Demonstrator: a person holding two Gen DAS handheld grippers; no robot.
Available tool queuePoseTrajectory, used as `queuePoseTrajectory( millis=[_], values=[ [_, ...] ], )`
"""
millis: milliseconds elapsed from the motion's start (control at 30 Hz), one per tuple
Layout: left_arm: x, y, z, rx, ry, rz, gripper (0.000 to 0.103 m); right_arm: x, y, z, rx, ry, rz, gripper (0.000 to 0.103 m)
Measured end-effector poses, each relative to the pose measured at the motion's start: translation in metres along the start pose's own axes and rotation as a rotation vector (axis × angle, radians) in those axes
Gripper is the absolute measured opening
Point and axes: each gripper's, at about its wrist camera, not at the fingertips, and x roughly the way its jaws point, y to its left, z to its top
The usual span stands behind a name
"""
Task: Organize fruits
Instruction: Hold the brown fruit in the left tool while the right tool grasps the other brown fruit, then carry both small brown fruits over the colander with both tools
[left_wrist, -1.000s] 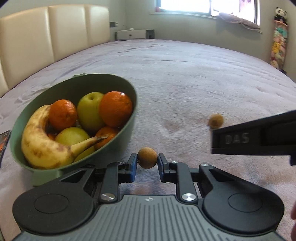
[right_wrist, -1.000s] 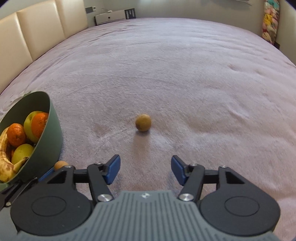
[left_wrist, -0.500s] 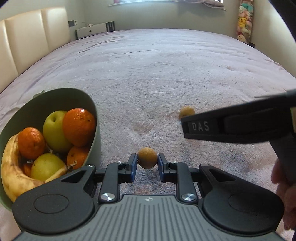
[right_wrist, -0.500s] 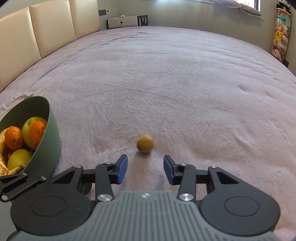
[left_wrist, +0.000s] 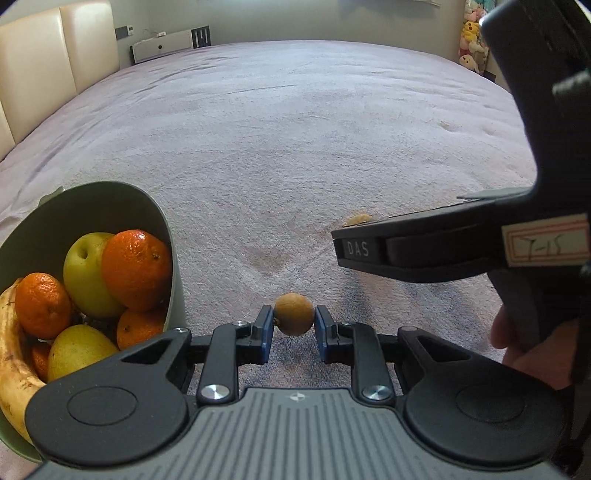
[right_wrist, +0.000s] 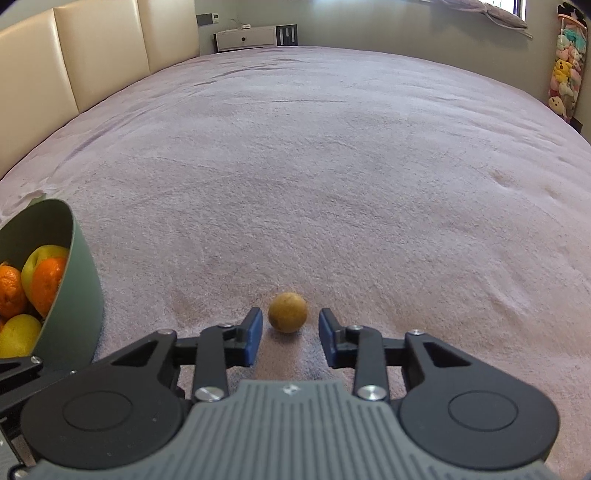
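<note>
My left gripper (left_wrist: 294, 323) is shut on a small round brown fruit (left_wrist: 294, 314), held just above the bedspread to the right of the green bowl (left_wrist: 168, 236). The bowl holds a banana (left_wrist: 11, 354), oranges and green apples. A second small brown fruit (right_wrist: 287, 312) lies on the bedspread. My right gripper (right_wrist: 290, 328) has its blue fingertips on either side of this fruit. Its jaws are closing, with a gap still showing on both sides. In the left wrist view only the top of that fruit (left_wrist: 356, 220) shows behind the right tool.
The bowl's wall (right_wrist: 79, 295) is at the left edge of the right wrist view. A hand (left_wrist: 517, 343) grips the right tool. The mauve bedspread (right_wrist: 332, 166) stretches far ahead; a padded headboard (right_wrist: 92, 55) is at the left and plush toys (right_wrist: 565, 70) at the right.
My right gripper has moved up to the loose brown fruit and its jaws have narrowed around it. The left view has swung, with the bowl sliding to the left edge; the left grip is unchanged.
</note>
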Motion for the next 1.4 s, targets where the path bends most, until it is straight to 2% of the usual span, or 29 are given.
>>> queuePoseTrajectory(
  millis=[100,167,633,1033,1400],
  values=[
    [0.0,0.002,0.0,-0.002,0.008,-0.006,0.026,0.004,-0.001,0.001,0.005,0.002,-0.003,0.028],
    [0.002,0.005,0.001,-0.005,0.013,-0.011,0.026,0.005,-0.001,0.002,0.008,0.006,0.0,0.02],
    [-0.002,0.006,0.004,-0.02,0.037,-0.016,0.026,-0.011,0.004,0.005,-0.01,-0.009,-0.02,0.02],
    [-0.038,0.004,0.006,0.008,0.02,-0.094,0.026,-0.059,0.011,0.007,-0.041,-0.051,-0.058,0.02],
    [-0.082,0.04,0.013,-0.007,-0.017,-0.1,0.026,-0.109,0.035,0.012,-0.076,-0.126,-0.068,0.02]
  ],
)
